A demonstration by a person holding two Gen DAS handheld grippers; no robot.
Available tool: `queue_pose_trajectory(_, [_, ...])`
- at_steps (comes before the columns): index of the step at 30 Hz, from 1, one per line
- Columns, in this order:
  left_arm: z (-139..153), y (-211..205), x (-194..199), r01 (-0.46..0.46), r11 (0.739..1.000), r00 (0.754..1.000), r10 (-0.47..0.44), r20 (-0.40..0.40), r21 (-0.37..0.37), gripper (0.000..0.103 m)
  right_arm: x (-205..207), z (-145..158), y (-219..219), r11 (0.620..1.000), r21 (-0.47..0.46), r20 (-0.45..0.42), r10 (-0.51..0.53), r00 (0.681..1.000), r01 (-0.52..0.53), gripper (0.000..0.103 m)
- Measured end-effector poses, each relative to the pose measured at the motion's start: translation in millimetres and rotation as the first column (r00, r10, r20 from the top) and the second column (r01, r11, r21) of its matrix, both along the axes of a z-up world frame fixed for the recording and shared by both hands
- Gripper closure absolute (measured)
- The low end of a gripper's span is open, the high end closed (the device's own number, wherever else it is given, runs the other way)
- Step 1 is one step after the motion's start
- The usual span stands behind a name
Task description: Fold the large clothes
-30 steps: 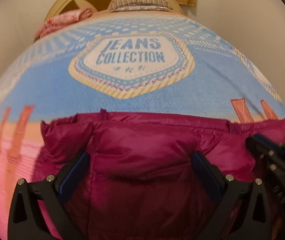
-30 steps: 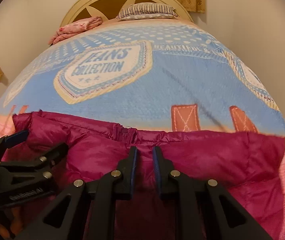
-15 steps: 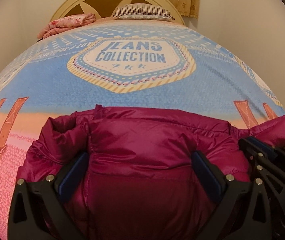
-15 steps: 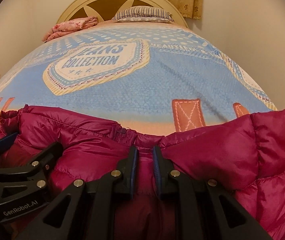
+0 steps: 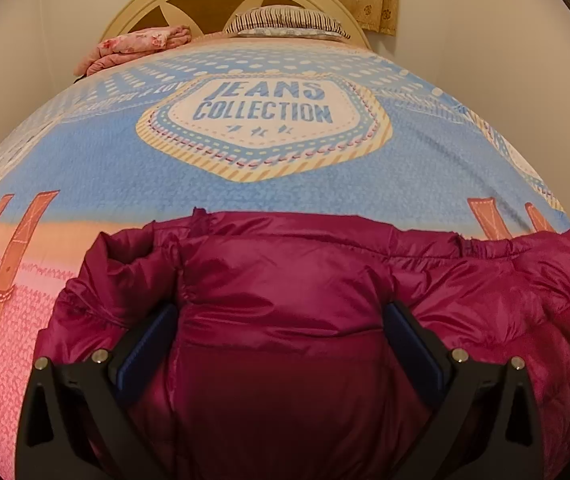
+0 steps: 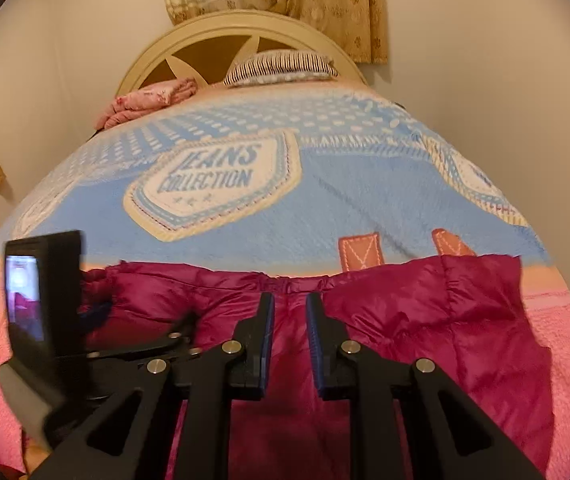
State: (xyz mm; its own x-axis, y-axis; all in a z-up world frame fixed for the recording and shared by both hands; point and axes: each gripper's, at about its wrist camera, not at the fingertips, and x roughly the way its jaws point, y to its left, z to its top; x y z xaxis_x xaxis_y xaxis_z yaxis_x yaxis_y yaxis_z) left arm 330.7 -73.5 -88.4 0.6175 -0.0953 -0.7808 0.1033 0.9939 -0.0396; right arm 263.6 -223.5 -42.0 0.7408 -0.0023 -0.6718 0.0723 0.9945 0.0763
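The jacket [image 5: 285, 300], a puffy magenta one, lies at the near end of the bed, its far edge across the pink-and-peach band of the blanket [image 5: 245, 200]. My left gripper [image 5: 281, 340] spans a thick fold of it with jaws wide; I think the pads press the padding, though the bulge hides the contact. My right gripper [image 6: 289, 344] has its jaws nearly together over the seam by the middle, pinching a thin layer so that side can be carried over; part of the cloth on the right stands raised. Both grips sit near the same edge so the fold stays even. Beyond, a pillow [image 6: 281, 66] and a folded pink cloth [image 6: 149, 100] rest by the headboard [image 6: 205, 36].
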Motion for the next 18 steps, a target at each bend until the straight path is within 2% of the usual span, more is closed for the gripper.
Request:
queue_pose_trajectory(4, [1.7, 1.9, -3.1, 0.007, 1.000, 1.000, -0.007, -0.016, 0.005, 0.000, -2.9, -5.7, 2.6, 1.000, 0.029, -0.024, -0.005, 1.000, 0.006, 0.086])
queue_pose_trajectory(7, [9.2, 6.3, -11.3, 0.034, 0.999, 0.999, -0.034, -0.029, 0.011, 0.000, 2.5, -26.5, 3.2, 0.999, 0.050, -0.078, -0.016, 0.997, 0.019, 0.086])
queue_pose_trajectory(10, [21.9, 15.8, -29.1, 0.050, 0.999, 0.999, -0.050, -0.005, 0.012, 0.000, 8.6, -49.9, -1.2, 0.998, 0.048, -0.122, -0.027, 0.992, 0.033, 0.086])
queue_pose_trajectory(14, [37.8, 35.8, -54.9, 0.058, 0.998, 0.998, -0.058, 0.030, -0.001, 0.000, 15.0, -65.8, 8.1, 0.999, -0.029, -0.115, -0.023, 0.993, 0.020, 0.087])
queue_pose_trajectory(18, [47.7, 62.0, -81.1, 0.026, 0.998, 0.998, -0.023, 0.055, -0.054, 0.000, 20.1, -69.2, 20.4, 0.991, -0.133, -0.119, -0.041, 0.992, 0.025, 0.087])
